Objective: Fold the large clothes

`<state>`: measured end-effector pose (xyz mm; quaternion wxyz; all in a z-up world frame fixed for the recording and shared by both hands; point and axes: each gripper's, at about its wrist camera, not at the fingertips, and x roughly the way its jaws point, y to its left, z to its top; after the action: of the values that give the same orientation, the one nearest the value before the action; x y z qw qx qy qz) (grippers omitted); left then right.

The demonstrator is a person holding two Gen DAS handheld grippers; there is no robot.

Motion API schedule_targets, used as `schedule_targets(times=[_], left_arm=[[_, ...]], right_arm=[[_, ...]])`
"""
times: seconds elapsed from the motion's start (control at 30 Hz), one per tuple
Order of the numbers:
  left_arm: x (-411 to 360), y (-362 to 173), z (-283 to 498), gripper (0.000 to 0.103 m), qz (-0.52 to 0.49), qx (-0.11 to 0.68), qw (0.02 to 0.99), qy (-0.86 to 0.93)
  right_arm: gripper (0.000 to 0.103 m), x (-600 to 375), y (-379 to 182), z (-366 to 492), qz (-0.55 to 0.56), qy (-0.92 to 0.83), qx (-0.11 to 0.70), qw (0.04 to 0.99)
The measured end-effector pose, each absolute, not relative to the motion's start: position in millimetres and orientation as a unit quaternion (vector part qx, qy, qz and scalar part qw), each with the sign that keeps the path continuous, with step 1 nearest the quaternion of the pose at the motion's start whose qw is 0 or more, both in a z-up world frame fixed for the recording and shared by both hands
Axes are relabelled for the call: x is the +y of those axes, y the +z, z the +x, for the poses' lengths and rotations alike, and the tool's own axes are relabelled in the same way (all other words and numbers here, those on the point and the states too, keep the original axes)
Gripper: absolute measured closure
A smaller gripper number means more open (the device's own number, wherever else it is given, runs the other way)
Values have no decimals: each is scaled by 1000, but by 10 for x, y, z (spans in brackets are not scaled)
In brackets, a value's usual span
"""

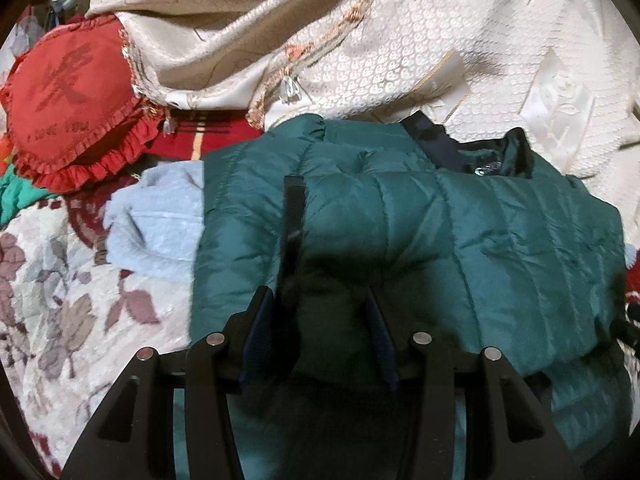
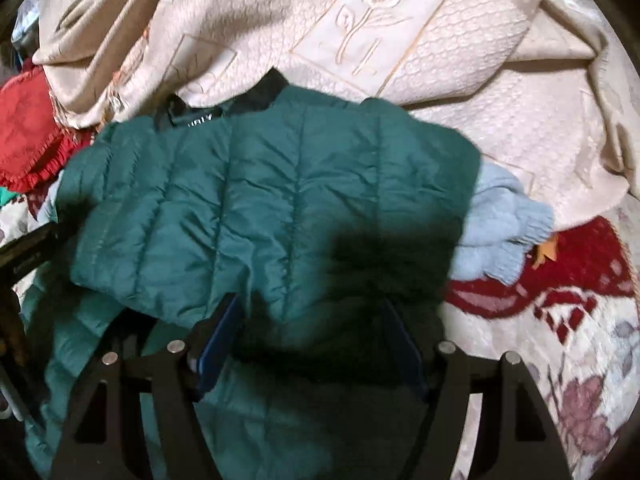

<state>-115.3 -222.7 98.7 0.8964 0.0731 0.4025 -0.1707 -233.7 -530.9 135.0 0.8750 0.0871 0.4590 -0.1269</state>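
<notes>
A dark green quilted puffer jacket (image 1: 400, 232) lies folded on the bed, its black collar (image 1: 492, 156) at the far side. A sleeve with a black cuff (image 1: 294, 200) lies across it. My left gripper (image 1: 320, 304) is open just above the jacket's near edge, holding nothing. In the right wrist view the same jacket (image 2: 248, 204) lies under my right gripper (image 2: 312, 312), which is open over its near edge. The collar (image 2: 256, 96) points away.
A light blue knit garment (image 1: 156, 220) (image 2: 504, 224) lies under the jacket. A red ruffled pillow (image 1: 72, 108) sits far left. A cream embroidered bedspread (image 1: 440, 60) (image 2: 400, 40) is heaped behind. A floral blanket (image 1: 60, 300) (image 2: 580, 360) covers the bed.
</notes>
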Motion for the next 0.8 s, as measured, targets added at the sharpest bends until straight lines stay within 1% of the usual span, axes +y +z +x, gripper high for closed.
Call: schedule_targets(times=[0.1,0.2,0.4,0.8], left_arm=[[-2120,1080,-1327,73,81,393,900,-174],[-2013,1143,-1489,73,84,391,899,-177],[-1770,1253,-1772,73,73,391,899,-180],[-1452,1348,-2282,73,82,393,898,-182]], right_arm=[[23,-5294,1460,-2509,100,-124,452,877],[23,-5253,1510,-2749,120,-118,455,874],[22,-5143,1539,-3275,127,-118,464,869],[21,-4905,1492,-3858,127,-115,475,863]])
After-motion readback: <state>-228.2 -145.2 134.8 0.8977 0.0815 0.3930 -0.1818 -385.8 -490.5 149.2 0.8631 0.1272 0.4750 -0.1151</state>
